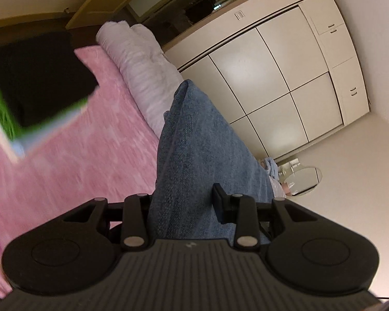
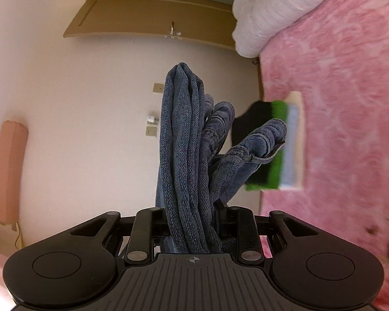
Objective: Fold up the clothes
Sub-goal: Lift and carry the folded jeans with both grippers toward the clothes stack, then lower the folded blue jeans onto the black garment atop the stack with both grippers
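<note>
The left tongs are clenching a broad fold of the blue denim garment, which is filling the gap between the two fingers and is rising away from them as a flat, tapering panel. The right tongs are clenching a thicker bundle of the same denim, gathered in several parallel layers; two hemmed ends are fanning out toward the pink bedspread. The garment is hanging in both tongs, held clear above the bed, with no part of it visibly resting on the bedspread. In the left wrist view, the pink bedspread is lying to the left of the denim, and a rolled white duvet is running along the bed's far edge. A stack of folded clothes, black on top with green and pale layers beneath, is sitting on the bedspread, well apart from the duvet. In the right wrist view, the same stack is appearing just behind the fanned hems, and the duvet is lying at the bed's upper corner. A white wardrobe and a wooden door are standing behind.
</note>
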{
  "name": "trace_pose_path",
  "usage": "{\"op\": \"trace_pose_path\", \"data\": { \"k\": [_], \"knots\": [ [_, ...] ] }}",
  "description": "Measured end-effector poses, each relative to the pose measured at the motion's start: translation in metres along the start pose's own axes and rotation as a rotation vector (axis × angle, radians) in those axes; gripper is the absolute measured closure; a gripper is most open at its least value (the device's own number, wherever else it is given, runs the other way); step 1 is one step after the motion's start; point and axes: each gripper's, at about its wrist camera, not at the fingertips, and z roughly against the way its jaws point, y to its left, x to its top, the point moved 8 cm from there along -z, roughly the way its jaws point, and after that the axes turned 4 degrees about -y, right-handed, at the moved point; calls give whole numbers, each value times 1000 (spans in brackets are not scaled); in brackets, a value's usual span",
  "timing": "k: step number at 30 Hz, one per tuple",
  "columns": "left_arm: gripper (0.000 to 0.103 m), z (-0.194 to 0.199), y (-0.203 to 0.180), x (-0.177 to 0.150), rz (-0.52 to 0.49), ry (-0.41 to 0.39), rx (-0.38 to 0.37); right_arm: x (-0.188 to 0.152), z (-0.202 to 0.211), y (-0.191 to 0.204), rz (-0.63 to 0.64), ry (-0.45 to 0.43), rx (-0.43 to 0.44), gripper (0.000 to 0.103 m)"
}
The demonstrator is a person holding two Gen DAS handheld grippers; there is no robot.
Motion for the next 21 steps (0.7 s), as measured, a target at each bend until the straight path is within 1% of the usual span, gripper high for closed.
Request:
{"op": "trace_pose_path", "data": {
  "k": [4,7,10,13,15,18,21],
  "knots": [
    [72,-5,41,97,-52,61,-4,-2,-89,11,-43,-76,10,77],
    [72,-13,64,169,-104,94,-14,2,-151,22,-64,-142,33,77],
    [72,-24,82,230,-158,117,-36,11,-207,29,-69,-204,65,77],
    [72,-41,104,272,-188,138,-52,21,-248,29,-80,-252,77,77],
    [72,-53,120,290,-190,154,-65,27,-272,22,-82,-275,71,77],
    [72,-74,151,305,-176,179,-75,38,-301,4,-87,-300,48,77],
    [72,-94,182,309,-157,204,-75,41,-318,-17,-108,-311,25,77]
  ]
}}
